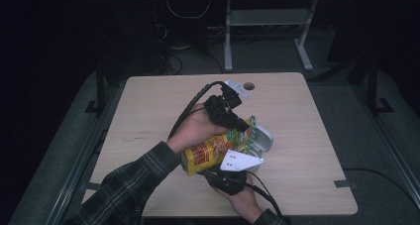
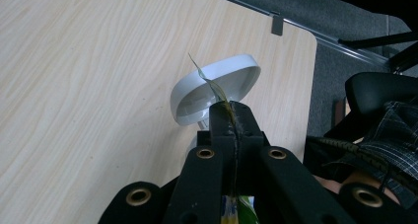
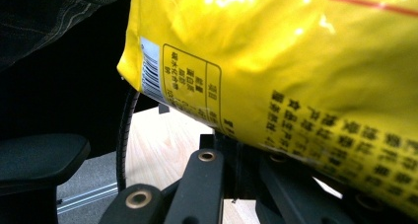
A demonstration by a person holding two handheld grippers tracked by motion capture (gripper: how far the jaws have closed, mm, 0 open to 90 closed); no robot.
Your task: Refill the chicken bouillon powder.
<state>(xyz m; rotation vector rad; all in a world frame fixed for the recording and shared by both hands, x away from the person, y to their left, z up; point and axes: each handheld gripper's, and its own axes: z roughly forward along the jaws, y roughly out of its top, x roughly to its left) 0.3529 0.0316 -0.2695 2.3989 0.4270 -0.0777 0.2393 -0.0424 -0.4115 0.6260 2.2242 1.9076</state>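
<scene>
Near the centre of the high view, a yellow snack bag (image 1: pixel 210 153) hung tilted above the wooden table (image 1: pixel 148 111), its open mouth aimed down and right at a white bowl (image 1: pixel 263 138) just beside it, evidently so the contents could slide out. The left gripper (image 1: pixel 236 123) had its jaws closed on the bag's thin top edge, a grip that looked meant to steer the mouth over the bowl; in the left gripper view, low centre, the jaws pinched a sliver of film with the bowl (image 2: pixel 217 88) right beyond them. The right gripper (image 1: pixel 229 174), lower in the high view, was clamped on the bag's bottom end, likely to lift that end and tip it; the right gripper view had the printed bag (image 3: pixel 296 76) pressing down over the jaws, hiding the pinch itself. A round cable hole (image 1: pixel 248 86) sat at the table's far edge, well clear. Little stood in the way, but the bag's own crumpled mouth covered part of the bowl's rim.
</scene>
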